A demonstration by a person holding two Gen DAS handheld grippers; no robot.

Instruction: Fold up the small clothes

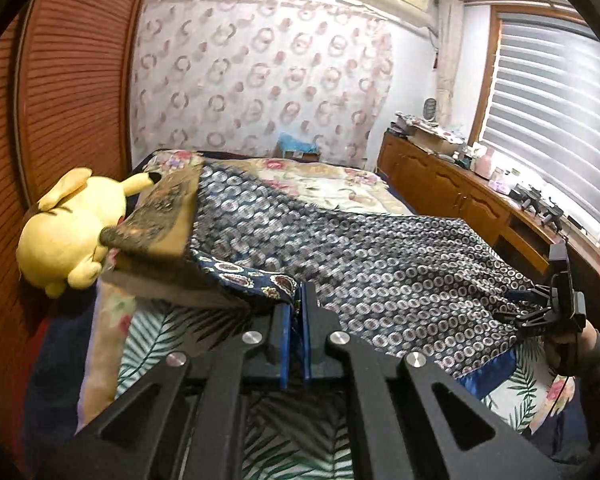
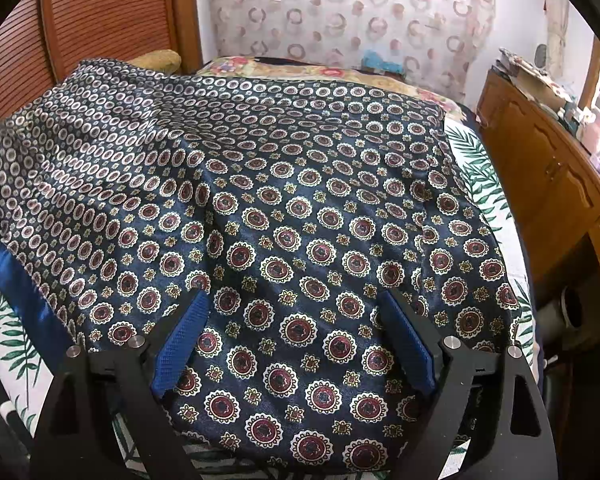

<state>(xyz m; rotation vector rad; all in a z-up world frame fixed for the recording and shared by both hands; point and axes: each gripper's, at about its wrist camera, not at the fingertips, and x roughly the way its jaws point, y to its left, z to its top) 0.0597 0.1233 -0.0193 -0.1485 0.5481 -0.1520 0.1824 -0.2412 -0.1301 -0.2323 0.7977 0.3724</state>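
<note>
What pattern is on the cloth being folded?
Dark blue cloth with round red-and-white medallions; clearest in the right wrist view.

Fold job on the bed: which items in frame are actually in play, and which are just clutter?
In play:
- navy silk scarf with medallion print
- left gripper, shut on the scarf's corner
- right gripper, open over the scarf

Clutter:
- yellow plush toy
- brown patterned cushion
- palm-leaf bedsheet
- wooden sideboard with bottles

The patterned cloth [image 2: 300, 220] covers most of the bed [image 2: 484, 168], and in the right wrist view its near hem runs under the picture's lower edge. The small items on the wooden cabinet [image 1: 452, 184] are too small to tell. The yellow plush toy [image 1: 72, 228] is partly hidden behind lifted, motion-blurred fabric.
</note>
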